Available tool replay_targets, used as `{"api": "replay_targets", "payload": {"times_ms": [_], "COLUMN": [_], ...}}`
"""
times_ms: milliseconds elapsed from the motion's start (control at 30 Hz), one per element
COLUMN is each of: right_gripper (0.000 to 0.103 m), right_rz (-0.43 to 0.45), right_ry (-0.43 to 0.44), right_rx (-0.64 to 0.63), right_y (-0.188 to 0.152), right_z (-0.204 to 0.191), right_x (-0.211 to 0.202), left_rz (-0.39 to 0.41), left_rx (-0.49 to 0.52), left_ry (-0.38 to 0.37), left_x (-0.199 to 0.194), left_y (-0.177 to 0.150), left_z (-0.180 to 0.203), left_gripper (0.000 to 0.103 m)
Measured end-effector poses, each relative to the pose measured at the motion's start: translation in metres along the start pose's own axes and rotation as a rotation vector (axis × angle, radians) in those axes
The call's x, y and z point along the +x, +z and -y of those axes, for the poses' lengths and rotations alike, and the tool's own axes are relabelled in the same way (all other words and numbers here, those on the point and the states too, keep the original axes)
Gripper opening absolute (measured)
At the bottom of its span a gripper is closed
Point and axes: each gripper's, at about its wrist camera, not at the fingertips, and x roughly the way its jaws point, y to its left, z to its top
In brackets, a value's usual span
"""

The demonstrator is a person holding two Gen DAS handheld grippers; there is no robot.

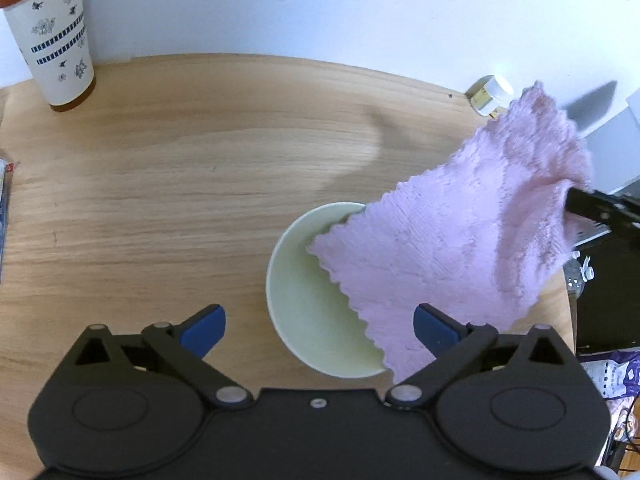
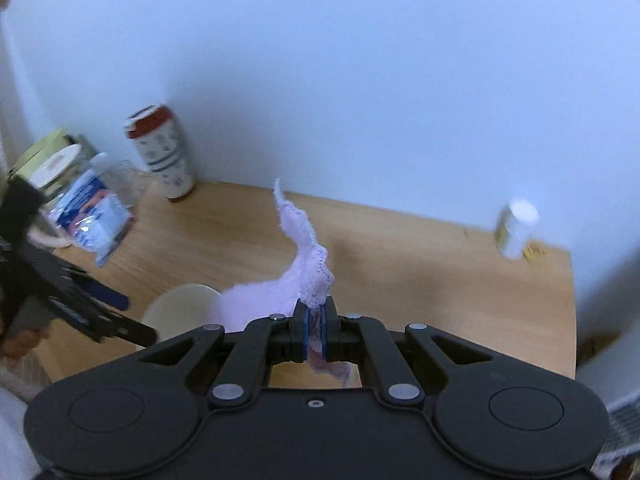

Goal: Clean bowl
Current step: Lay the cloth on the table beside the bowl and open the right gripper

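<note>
While my left gripper [image 1: 319, 330] hangs over the table [image 1: 160, 184] with its blue pads [image 1: 204, 330] spread as wide as they go, nothing sits between them; they stand to either side of the bowl [image 1: 296, 300] below without touching it. That bowl is pale, round and upright on the wooden top, near the table's front edge as I see it from the left wrist. Its inside looks bare where it is not covered.

My right gripper [image 2: 315, 330] is pinched tight on a pink cloth [image 1: 452, 248], the fluffy fabric squeezed flat between the two pads with a scalloped edge [image 2: 304, 240] sticking up past the fingertips. From the left wrist view, the cloth hangs from the right gripper's tip at the right of the frame and drapes down and leftward, its lower corner lying over the far right part of the bowl's rim. Whether it touches the bowl's inner wall I cannot tell.

At the back left of the table a tall patterned cup [image 1: 56, 40] with a brown lid stands against the wall. A small white-capped bottle [image 1: 490, 94] stands at the back right, partly behind the cloth. In the right wrist view, which is blurred, a clear jar [image 2: 68, 172] and a blue-and-white packet [image 2: 96, 212] sit at the far left of the table.
</note>
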Motion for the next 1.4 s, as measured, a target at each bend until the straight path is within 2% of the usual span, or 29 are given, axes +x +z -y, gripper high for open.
{"api": "replay_targets", "payload": {"times_ms": [167, 333, 467, 600, 767, 900, 1067, 1100, 1133, 1167, 1233, 1300, 1400], "right_gripper": [0.006, 0.006, 0.006, 0.006, 0.006, 0.01, 0.026, 0.032, 0.043, 0.046, 0.047, 0.047, 0.049], "right_rz": [0.029, 0.03, -0.021, -0.086, -0.173, -0.203, -0.199, -0.19, -0.173, -0.154, -0.108, -0.099, -0.067], "right_ry": [-0.05, -0.098, -0.118, -0.16, -0.222, -0.207, -0.185, -0.168, -0.139, -0.123, -0.118, -0.126, -0.079], "right_rx": [0.092, 0.084, 0.053, -0.008, -0.038, -0.037, -0.101, -0.107, -0.12, -0.138, -0.178, -0.186, -0.104], "right_y": [-0.013, -0.021, -0.032, -0.047, -0.065, -0.076, -0.086, -0.086, -0.086, -0.086, -0.086, -0.086, -0.085], "right_z": [0.023, 0.031, 0.034, 0.038, 0.042, 0.047, 0.038, 0.037, 0.035, 0.032, 0.026, 0.023, 0.023], "right_x": [-0.008, -0.003, 0.012, 0.031, 0.053, 0.061, 0.068, 0.067, 0.063, 0.059, 0.05, 0.042, 0.024], "left_rz": [0.031, 0.053, 0.064, 0.032, 0.061, 0.109, 0.158, 0.162, 0.166, 0.172, 0.177, 0.179, 0.201], "left_rx": [0.011, -0.014, -0.035, -0.092, -0.126, -0.202, -0.282, -0.291, -0.299, -0.304, -0.309, -0.303, -0.281], "left_ry": [0.012, 0.007, 0.027, 0.02, 0.045, 0.064, 0.069, 0.069, 0.072, 0.072, 0.075, 0.081, 0.079], "left_x": [-0.008, -0.014, -0.02, -0.019, -0.025, -0.033, -0.041, -0.042, -0.043, -0.044, -0.048, -0.053, -0.062], "left_y": [-0.004, -0.007, -0.01, -0.015, -0.028, -0.047, -0.067, -0.07, -0.073, -0.077, -0.08, -0.083, -0.083], "left_z": [0.009, 0.014, 0.019, 0.02, 0.025, 0.025, 0.025, 0.025, 0.025, 0.025, 0.024, 0.023, 0.023], "left_gripper": [0.102, 0.102, 0.102, 0.102, 0.102, 0.102, 0.102, 0.102, 0.102, 0.102, 0.103, 0.103, 0.103]}}
